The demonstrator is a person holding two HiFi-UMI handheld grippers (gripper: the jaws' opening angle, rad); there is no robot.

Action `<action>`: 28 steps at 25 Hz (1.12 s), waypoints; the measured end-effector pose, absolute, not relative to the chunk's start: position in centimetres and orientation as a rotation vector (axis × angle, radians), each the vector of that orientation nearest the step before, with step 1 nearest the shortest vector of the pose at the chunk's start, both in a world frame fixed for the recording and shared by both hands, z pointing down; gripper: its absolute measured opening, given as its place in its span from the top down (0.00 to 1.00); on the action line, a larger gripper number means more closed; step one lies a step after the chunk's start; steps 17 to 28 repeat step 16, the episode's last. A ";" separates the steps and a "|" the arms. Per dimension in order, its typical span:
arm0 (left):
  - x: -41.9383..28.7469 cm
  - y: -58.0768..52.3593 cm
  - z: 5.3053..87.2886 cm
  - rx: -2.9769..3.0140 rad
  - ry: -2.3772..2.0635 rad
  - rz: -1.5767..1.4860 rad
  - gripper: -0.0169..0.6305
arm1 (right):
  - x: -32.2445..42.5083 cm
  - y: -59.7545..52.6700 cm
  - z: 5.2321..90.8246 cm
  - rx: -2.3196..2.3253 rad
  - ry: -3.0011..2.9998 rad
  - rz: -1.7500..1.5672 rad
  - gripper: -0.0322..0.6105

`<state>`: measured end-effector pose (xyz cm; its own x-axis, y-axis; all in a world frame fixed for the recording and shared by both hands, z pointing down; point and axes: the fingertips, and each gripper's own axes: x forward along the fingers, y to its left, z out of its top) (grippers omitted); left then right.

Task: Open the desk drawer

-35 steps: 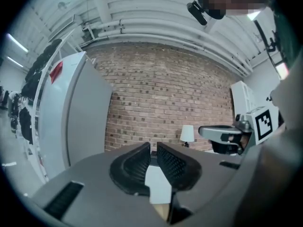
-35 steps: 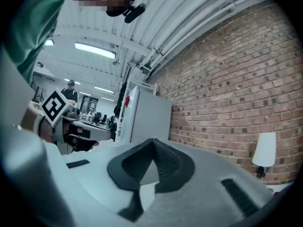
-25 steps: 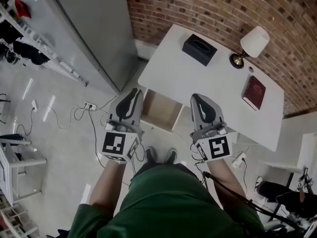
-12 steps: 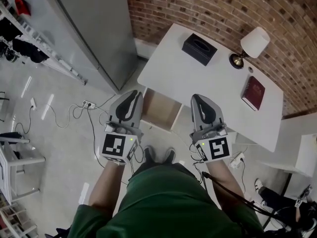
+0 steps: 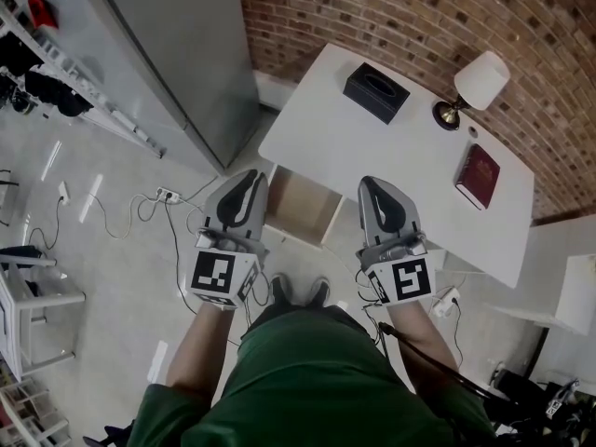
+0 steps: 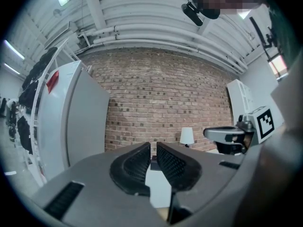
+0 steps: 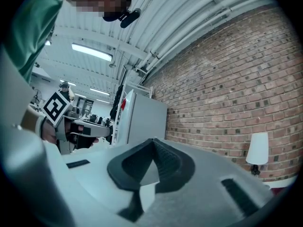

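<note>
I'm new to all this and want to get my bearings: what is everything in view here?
desk: one, white, against the brick wall
drawer: one, wooden inside, pulled out at the desk's near edge
box: one, black, desk's far side
lamp: one, white shade, desk's far corner
book: one, dark red, desk's right part
cabinet: one, grey, left of desk
cables: several, white, floor at left
left claw: grey, jaws narrowly apart, empty
right claw: grey, jaws together, empty

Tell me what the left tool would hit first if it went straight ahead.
Probably the black box on the white desk, seen between the left tool's tips; height is unclear.
</note>
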<state>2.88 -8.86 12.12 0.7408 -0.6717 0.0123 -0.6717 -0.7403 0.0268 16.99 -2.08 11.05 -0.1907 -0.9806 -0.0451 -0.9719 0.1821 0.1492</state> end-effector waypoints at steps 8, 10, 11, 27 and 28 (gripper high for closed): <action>3.3 -8.5 12.3 2.902 -1.136 0.013 0.91 | 17.4 -1.9 11.2 1.950 -2.385 -0.226 0.95; 3.4 -8.4 12.3 2.905 -1.139 0.013 0.91 | 17.4 -1.9 11.1 1.948 -2.389 -0.227 0.95; 3.4 -8.4 12.3 2.906 -1.141 0.015 0.91 | 17.5 -1.9 11.1 1.947 -2.391 -0.227 0.95; 3.8 -8.1 12.3 2.904 -1.146 0.020 0.91 | 17.8 -1.6 11.1 1.941 -2.398 -0.225 0.95; 3.8 -8.1 12.3 2.904 -1.146 0.020 0.91 | 17.8 -1.6 11.1 1.941 -2.398 -0.225 0.95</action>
